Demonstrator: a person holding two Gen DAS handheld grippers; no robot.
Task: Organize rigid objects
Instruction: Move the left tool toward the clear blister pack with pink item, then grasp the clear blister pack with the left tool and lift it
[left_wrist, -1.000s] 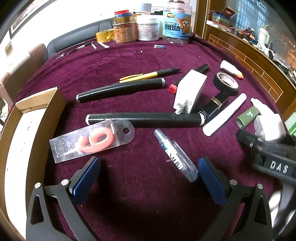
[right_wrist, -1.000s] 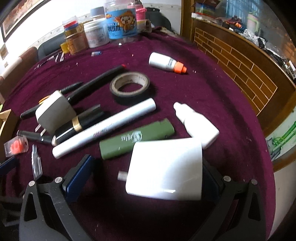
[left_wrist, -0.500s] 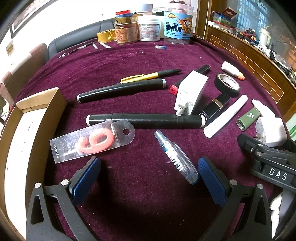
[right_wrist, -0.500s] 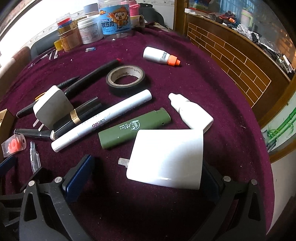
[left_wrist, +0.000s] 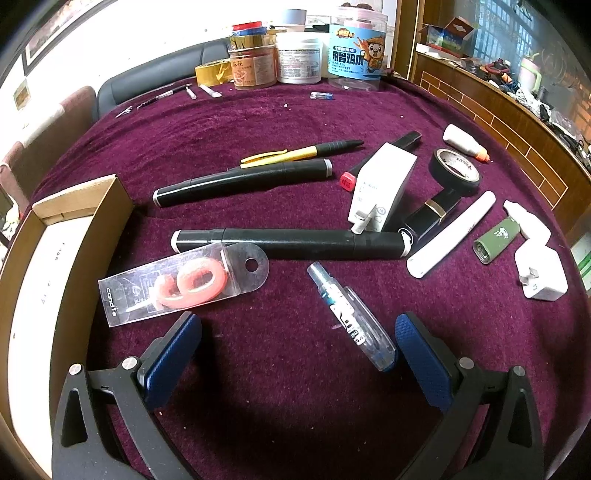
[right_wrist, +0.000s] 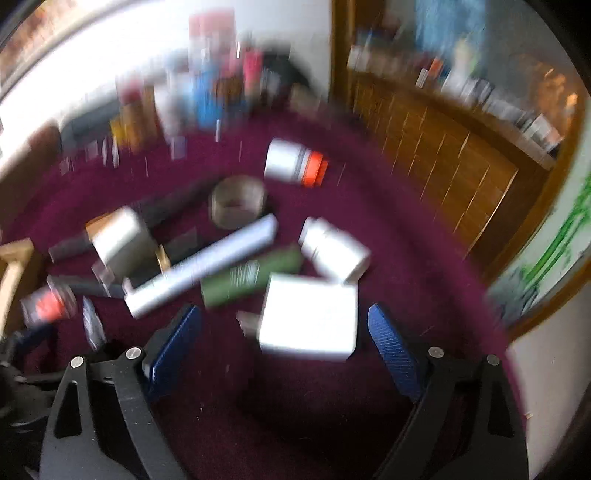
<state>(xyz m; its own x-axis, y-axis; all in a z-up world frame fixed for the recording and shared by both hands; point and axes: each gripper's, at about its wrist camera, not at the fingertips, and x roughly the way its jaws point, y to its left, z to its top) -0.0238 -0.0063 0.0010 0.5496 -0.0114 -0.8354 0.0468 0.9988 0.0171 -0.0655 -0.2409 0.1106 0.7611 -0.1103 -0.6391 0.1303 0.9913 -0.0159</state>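
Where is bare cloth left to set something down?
Free: the wide stretch between the far jars and the yellow pen, and the near cloth just ahead of the left gripper. Crowded: the right side around the tape roll and white charger.

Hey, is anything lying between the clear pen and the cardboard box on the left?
Yes: the candle packet lies on the cloth between the clear pen and the cardboard box, its far edge over a black marker.

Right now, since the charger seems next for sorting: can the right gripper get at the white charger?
Probably yes. The white charger lies flat just ahead of the right gripper, whose jaws are closing with nothing between them yet; nothing covers it, though the green lighter crowds one side.
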